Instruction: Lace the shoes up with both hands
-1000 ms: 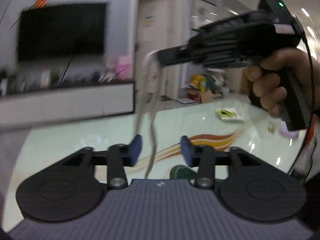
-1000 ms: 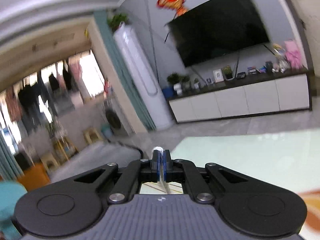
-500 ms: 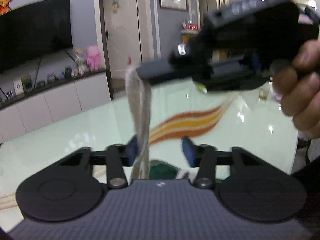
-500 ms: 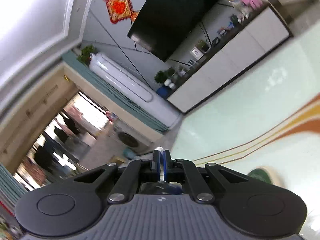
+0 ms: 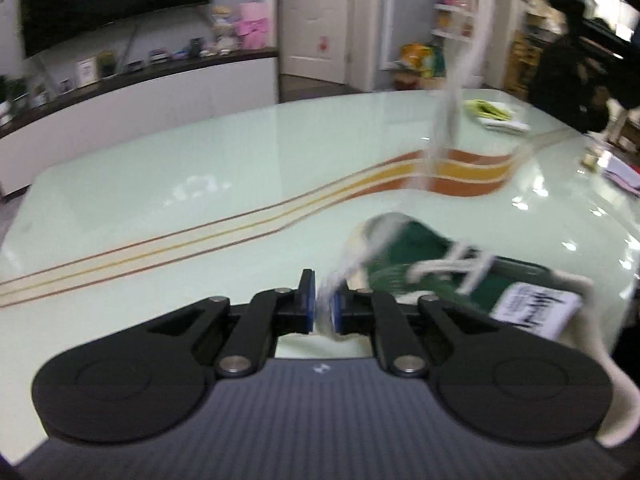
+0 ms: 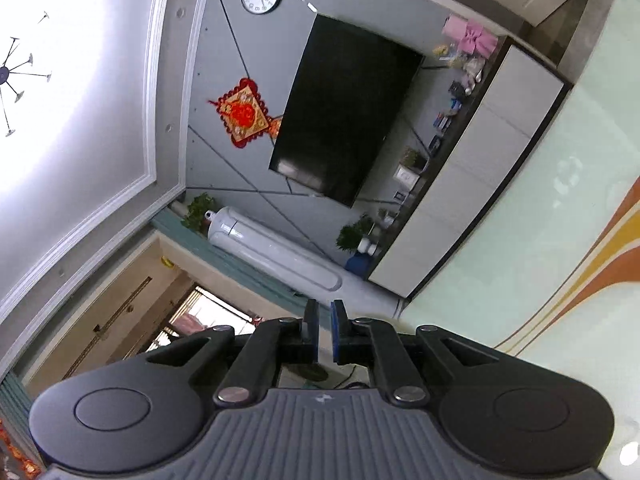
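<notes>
A green canvas shoe (image 5: 436, 268) with a white toe cap lies on the glass table (image 5: 200, 184) just right of my left gripper (image 5: 324, 308). That gripper is shut on a white shoelace (image 5: 352, 264) running back to the shoe. Another blurred stretch of lace (image 5: 452, 92) rises to the top right, where the right gripper's dark body (image 5: 568, 8) hovers. In the right wrist view my right gripper (image 6: 325, 330) points up at the wall, tilted. Its jaws stand slightly apart with no lace visible between them.
A yellow-green packet (image 5: 496, 114) and some papers (image 5: 620, 168) lie on the table's far right. Behind the table runs a white TV cabinet (image 5: 140, 92) under a black screen. The table's green glass (image 6: 540, 240) shows at the right.
My left gripper has dropped toward the shoe and shut on the lace. The right gripper rose and rolled further, and its jaws, earlier pinched on the lace tip, now show a gap.
</notes>
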A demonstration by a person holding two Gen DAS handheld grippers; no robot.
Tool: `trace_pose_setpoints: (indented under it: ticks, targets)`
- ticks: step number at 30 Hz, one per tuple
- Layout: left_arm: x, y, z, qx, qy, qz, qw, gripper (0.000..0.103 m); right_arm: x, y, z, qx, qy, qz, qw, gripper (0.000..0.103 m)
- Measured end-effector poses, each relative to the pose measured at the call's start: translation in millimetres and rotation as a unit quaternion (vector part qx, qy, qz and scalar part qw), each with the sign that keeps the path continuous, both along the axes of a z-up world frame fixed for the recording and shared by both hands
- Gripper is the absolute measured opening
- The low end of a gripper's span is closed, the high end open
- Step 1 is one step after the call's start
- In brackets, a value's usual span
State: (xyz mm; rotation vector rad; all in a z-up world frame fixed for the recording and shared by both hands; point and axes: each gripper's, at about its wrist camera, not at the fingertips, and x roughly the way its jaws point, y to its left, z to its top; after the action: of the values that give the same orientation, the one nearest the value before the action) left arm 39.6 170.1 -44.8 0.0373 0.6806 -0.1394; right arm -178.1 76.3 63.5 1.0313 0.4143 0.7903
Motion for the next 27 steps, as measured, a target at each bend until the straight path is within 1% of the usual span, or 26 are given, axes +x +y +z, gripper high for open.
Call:
trace_pose_setpoints:
  ticks: [1, 2, 3, 4, 5, 6, 7, 8, 9, 10, 11, 13, 15, 17, 19, 20, 21, 23, 24, 25, 26, 27]
  targets:
    - [2, 6, 1, 0.0, 0.002, 0.013, 0.9999, 0.013, 1, -3, -1, 0.001, 0.001, -0.007, 1.0, 0.009]
    - [3, 13, 2, -0.001, 0.003, 0.026, 0.9997, 0.016, 1, -2, -1, -0.015, 0.007, -0.008, 1.0, 0.01]
    - [4, 20, 3, -0.004, 0.004, 0.04, 0.9992, 0.025, 2, -2, -1, -0.031, 0.013, -0.01, 0.999, 0.014]
    - [4, 25, 4, -0.006, 0.003, 0.054, 0.9985, 0.033, 3, -1, -1, -0.047, 0.019, -0.011, 0.999, 0.026]
    - [2, 31, 7, -0.008, 0.0, 0.068, 0.9977, 0.033, 1, 0, -2, -0.066, 0.021, -0.013, 0.998, 0.032]
    - [2, 35, 8, -0.011, -0.001, 0.079, 0.9968, 0.034, 3, 3, -1, -0.106, 0.021, -0.019, 0.994, 0.047]
    - [2, 38, 9, -0.014, -0.002, 0.089, 0.996, 0.038, 5, 7, -2, -0.159, 0.02, -0.026, 0.987, 0.053]
    - [2, 42, 11, -0.017, -0.003, 0.098, 0.995, 0.041, 10, 12, -6, -0.22, 0.019, -0.035, 0.975, 0.053]
    - [1, 46, 11, -0.019, -0.005, 0.113, 0.9935, 0.044, 15, 16, -10, -0.276, 0.019, -0.043, 0.96, 0.053]
    - [0, 51, 12, -0.02, -0.008, 0.128, 0.9915, 0.045, 15, 18, -12, -0.293, 0.022, -0.045, 0.955, 0.057]
    - [-1, 54, 12, -0.019, -0.01, 0.135, 0.9906, 0.045, 24, 24, -22, -0.361, 0.04, -0.053, 0.93, 0.058]
    - [-3, 62, 14, -0.019, -0.021, 0.164, 0.986, 0.046, 28, 32, -32, -0.424, 0.057, -0.049, 0.903, 0.058]
    - [-5, 64, 16, -0.006, -0.021, 0.173, 0.9847, 0.045, 29, 44, -45, -0.484, 0.06, -0.029, 0.872, 0.058]
    - [-4, 60, 13, 0.008, -0.019, 0.177, 0.9839, 0.046, 29, 63, -57, -0.543, 0.043, -0.014, 0.839, 0.058]
    - [-5, 61, 12, 0.009, -0.015, 0.174, 0.9846, 0.047, 28, 85, -65, -0.599, 0.006, -0.013, 0.8, 0.058]
    - [-5, 62, 12, 0.012, -0.013, 0.175, 0.9843, 0.047, 28, 88, -65, -0.605, -0.002, -0.017, 0.796, 0.058]
    - [-5, 63, 11, 0.015, -0.012, 0.178, 0.9839, 0.049, 28, 90, -63, -0.602, -0.008, -0.027, 0.798, 0.059]
    - [-4, 69, 11, 0.03, -0.012, 0.194, 0.9804, 0.049, 30, 93, -58, -0.594, -0.019, -0.045, 0.803, 0.068]
    - [-6, 74, 13, 0.03, -0.016, 0.205, 0.9781, 0.049, 30, 94, -54, -0.58, -0.024, -0.048, 0.813, 0.075]
    - [-9, 80, 15, 0.027, -0.02, 0.216, 0.9757, 0.049, 31, 95, -51, -0.567, -0.03, -0.05, 0.822, 0.078]
    - [-14, 84, 19, 0.012, -0.026, 0.222, 0.9747, 0.049, 31, 96, -48, -0.553, -0.036, -0.052, 0.83, 0.078]
    - [-18, 88, 22, -0.005, -0.032, 0.225, 0.9738, 0.05, 31, 102, -45, -0.55, -0.05, -0.043, 0.832, 0.078]
